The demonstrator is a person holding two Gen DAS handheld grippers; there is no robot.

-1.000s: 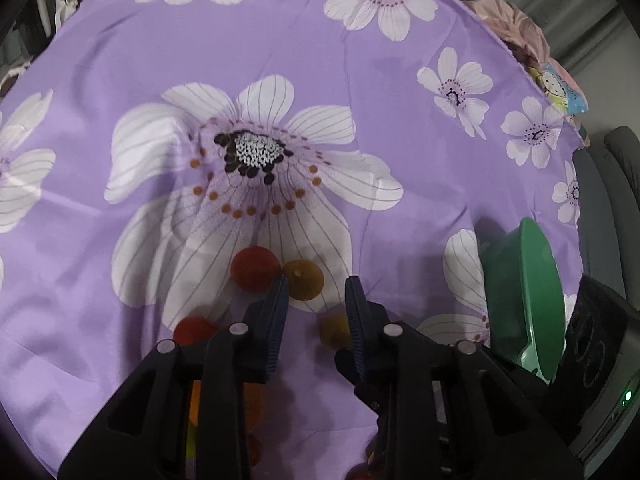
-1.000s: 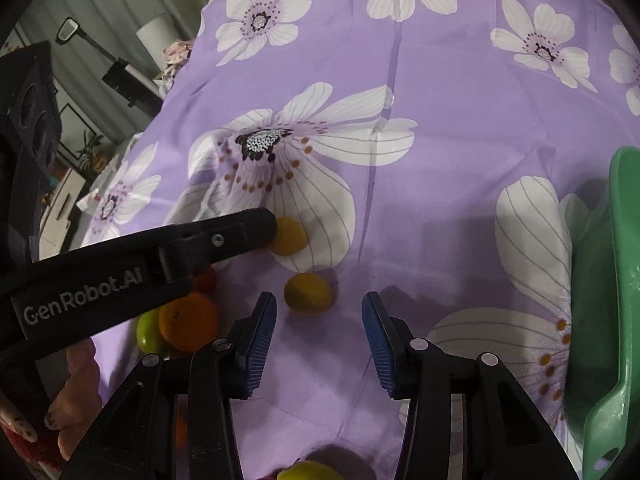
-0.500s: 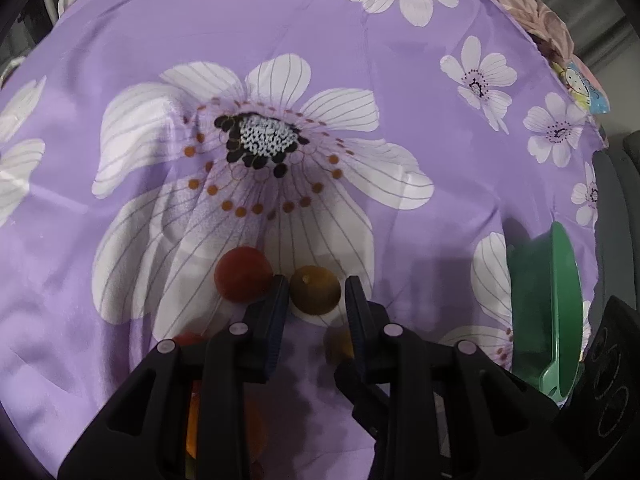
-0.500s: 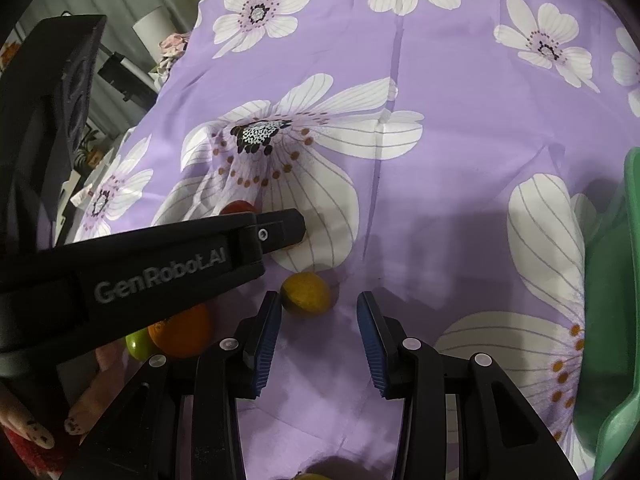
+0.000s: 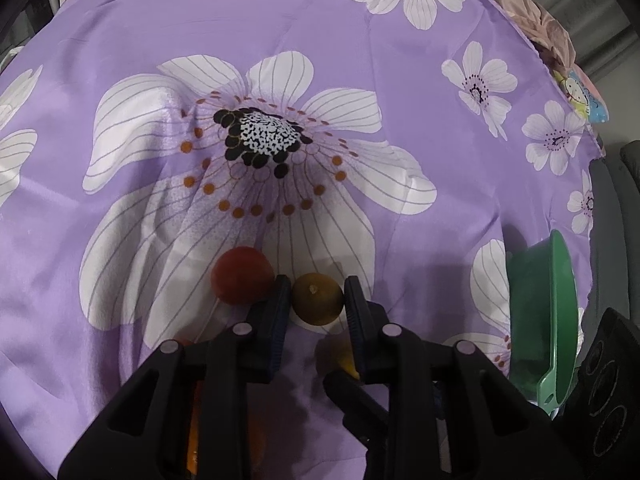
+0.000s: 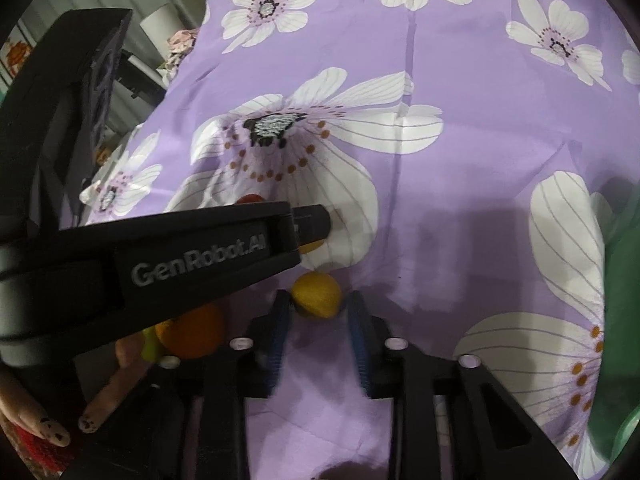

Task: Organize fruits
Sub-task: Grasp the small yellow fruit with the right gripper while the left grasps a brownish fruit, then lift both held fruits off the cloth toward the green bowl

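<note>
**Two Grippers Among Fruit on a Flowered Purple Cloth**

The table was covered by a purple cloth [image 5: 400, 92] printed with large white flowers, lightly creased and draped over the far edge. Behind it the room showed grey corrugated wall panels, a white roll [image 6: 160, 20] on a cluttered shelf, and a pink bundle [image 5: 536, 20] at the far corner.

The left gripper [image 5: 316, 300] had its jaws spread around a brownish-yellow fruit [image 5: 317, 298], both pads touching or almost touching its sides; whether they pressed it could not be told. A red fruit [image 5: 242, 274] lay just beside the left pad, on its outer side. A green bowl [image 5: 556, 312] stood near the cloth's right edge.

The right gripper [image 6: 316, 312] was likewise spread, with a yellow fruit [image 6: 317, 294] sitting between its fingertips, a narrow gap on either side. An orange [image 6: 192, 332] and a green fruit [image 6: 150, 344] lay to its left, partly hidden under the left gripper's black body.
</note>
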